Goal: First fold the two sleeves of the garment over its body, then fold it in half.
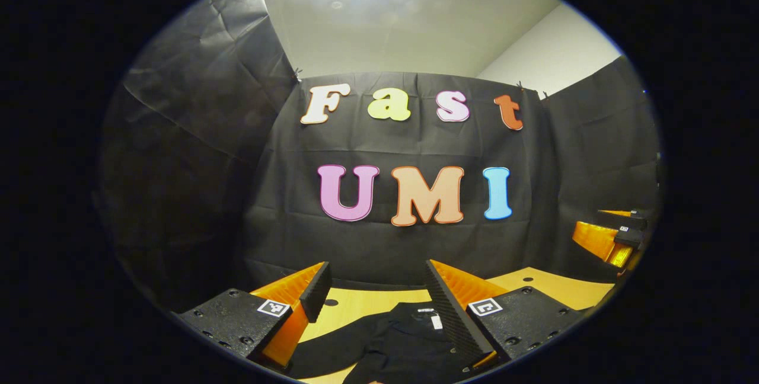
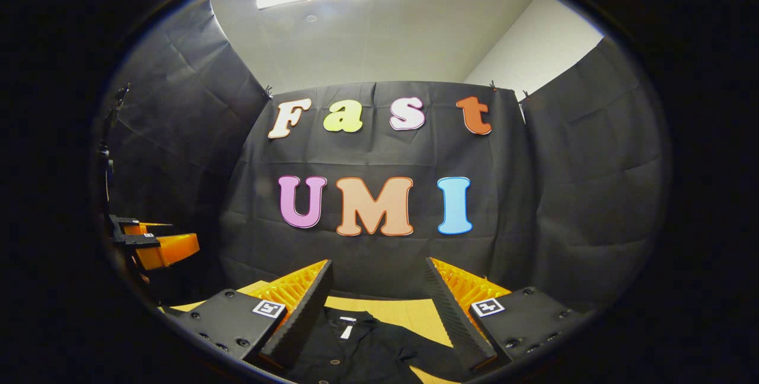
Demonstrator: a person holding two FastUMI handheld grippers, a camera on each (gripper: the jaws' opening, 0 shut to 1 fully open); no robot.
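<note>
My left tongs (image 1: 375,295) hang spread wide with nothing between the fingers, and my right tongs (image 2: 378,298) are spread and empty too, both raised above the table (image 1: 356,307). Just below and ahead of each pair lies the dark garment (image 1: 391,342), its collar end, with a pale neck tag, pointing away from me. In the right gripper view I see small buttons down its front (image 2: 350,348).

I judge it thin, limp and light: it will sag and drag when lifted by one point, so I would pinch each sleeve near its cuff, taking one layer only, and lay it over the body.

The sleeves and hem are cut off below my fingers, so I cannot tell how they lie. Dark cloth hides the creases. Farther off, each view catches the other tongs at its edge, also open.
</note>
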